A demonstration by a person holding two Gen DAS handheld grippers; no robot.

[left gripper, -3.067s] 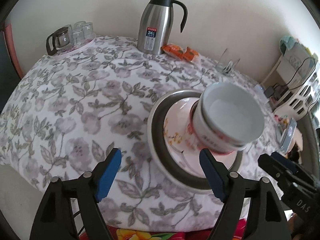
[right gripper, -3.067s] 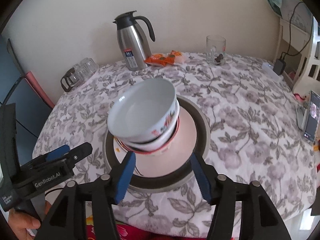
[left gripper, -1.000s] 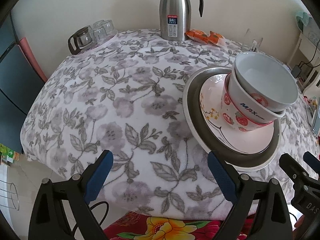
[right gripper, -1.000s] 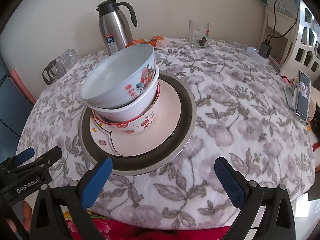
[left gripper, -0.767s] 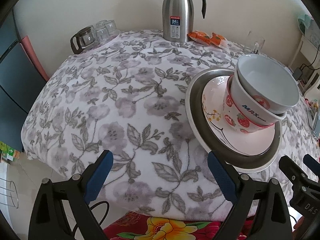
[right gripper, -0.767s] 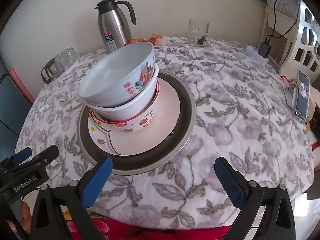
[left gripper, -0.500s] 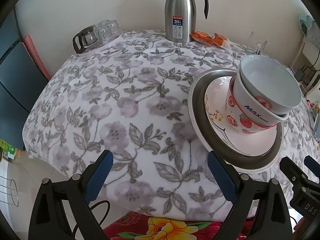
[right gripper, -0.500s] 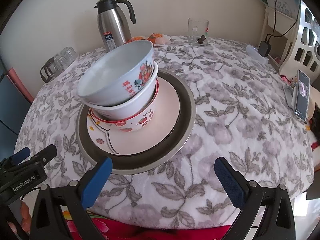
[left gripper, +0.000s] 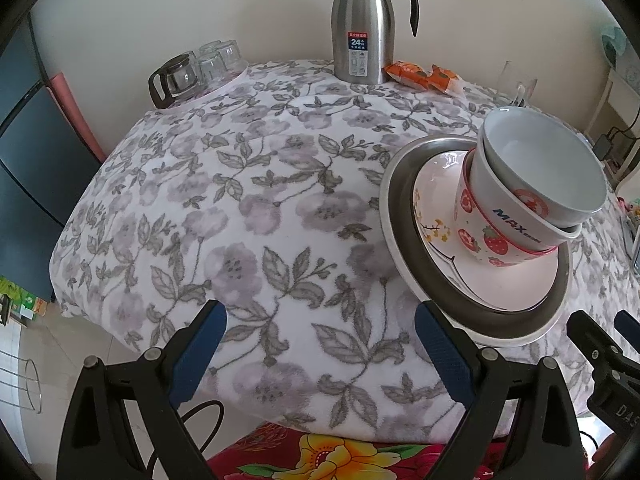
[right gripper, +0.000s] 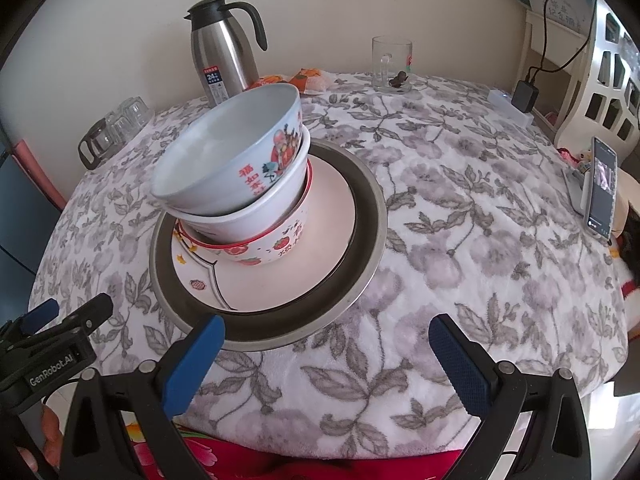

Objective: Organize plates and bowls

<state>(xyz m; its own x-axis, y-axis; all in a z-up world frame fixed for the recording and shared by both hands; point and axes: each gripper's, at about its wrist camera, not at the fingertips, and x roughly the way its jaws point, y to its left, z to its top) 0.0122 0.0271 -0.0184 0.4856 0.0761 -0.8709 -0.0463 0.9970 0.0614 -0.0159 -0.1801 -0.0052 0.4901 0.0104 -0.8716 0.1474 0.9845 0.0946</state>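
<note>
Three nested bowls sit tilted on stacked plates on the worktop. Left gripper and right gripper hang at the near edge, jaws wide open, empty, clear of the stack.

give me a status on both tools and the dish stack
Left tool and right tool both open, empty. Three nested bowls tilted on pink floral plate, inside steel-rimmed dark round tray. Nothing between tools and stack.

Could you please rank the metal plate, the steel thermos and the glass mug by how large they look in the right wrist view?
1. metal plate
2. steel thermos
3. glass mug
The plate lies nearer the camera, which flatters it.
</note>
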